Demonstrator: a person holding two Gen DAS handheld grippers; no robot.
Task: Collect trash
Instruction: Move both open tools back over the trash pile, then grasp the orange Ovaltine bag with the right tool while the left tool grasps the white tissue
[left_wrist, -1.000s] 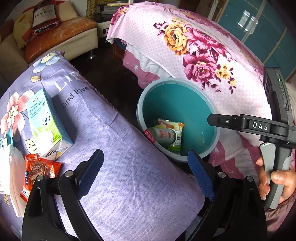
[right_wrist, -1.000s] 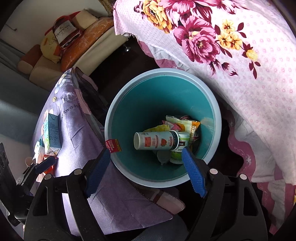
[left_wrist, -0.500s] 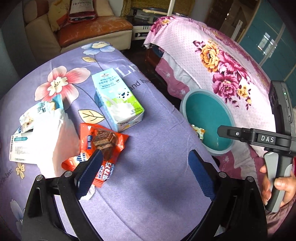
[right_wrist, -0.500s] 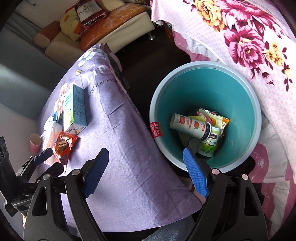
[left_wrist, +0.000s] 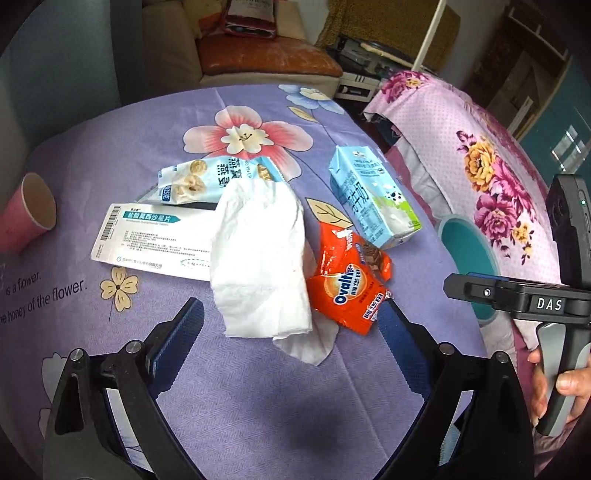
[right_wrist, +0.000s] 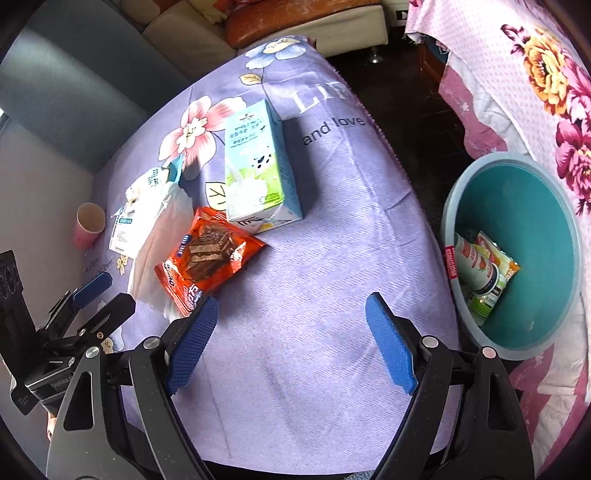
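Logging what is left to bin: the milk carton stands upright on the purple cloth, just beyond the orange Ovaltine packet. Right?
Not quite. The milk carton lies flat on its side, not upright, on the purple cloth, just beyond the orange Ovaltine packet. The right wrist view shows it best.

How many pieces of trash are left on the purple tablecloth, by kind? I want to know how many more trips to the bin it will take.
Cartons: 1, the milk carton
Snack wrappers: 2, the orange Ovaltine wrapper and the blue-white oat snack packet
Flat boxes: 1, the medicine box
Tissues: 1, the white tissue
Cups: 1, the pink paper cup
Total: 6
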